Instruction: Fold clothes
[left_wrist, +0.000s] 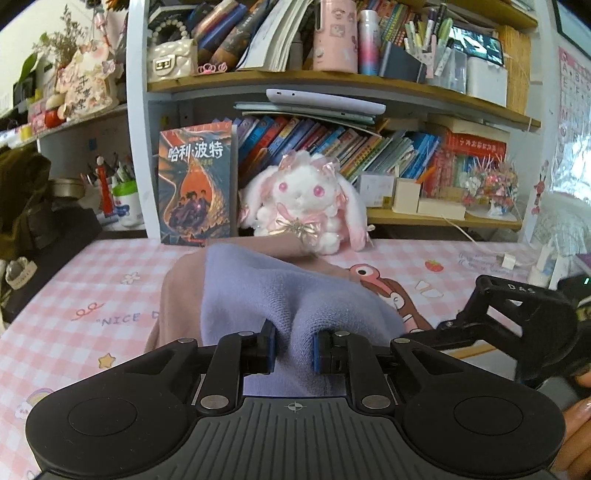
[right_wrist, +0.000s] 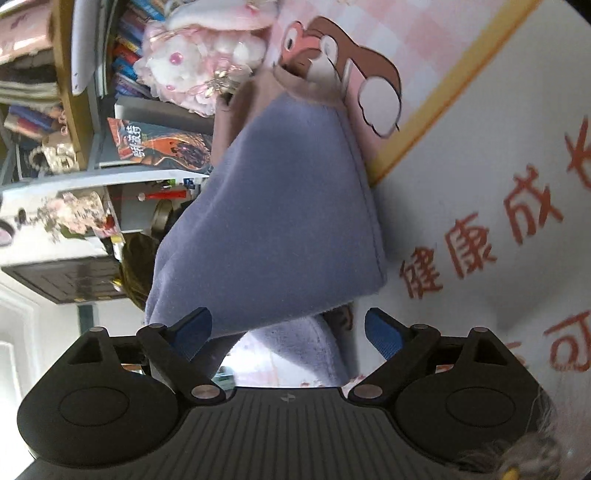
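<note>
A lavender fleece garment (left_wrist: 258, 291) with a dusty pink layer (left_wrist: 173, 295) under it lies bunched on the pink checked table cover (left_wrist: 85, 291). My left gripper (left_wrist: 293, 349) is shut on a raised fold of the lavender cloth, pinched between its blue pads. The right gripper's black body (left_wrist: 517, 325) sits just to the right of the garment. In the right wrist view, which is rolled sideways, the lavender garment (right_wrist: 280, 206) hangs in front of my right gripper (right_wrist: 288, 334). That gripper stands open, its blue pads (right_wrist: 382, 332) wide apart, and the cloth edge is close to the left pad.
A white and pink plush rabbit (left_wrist: 306, 199) and an upright book (left_wrist: 195, 184) stand right behind the garment, with packed bookshelves (left_wrist: 332, 81) above them. A white charger with its cable (left_wrist: 509, 260) lies at the right. A white sheet with red characters (right_wrist: 480, 240) borders the table cover.
</note>
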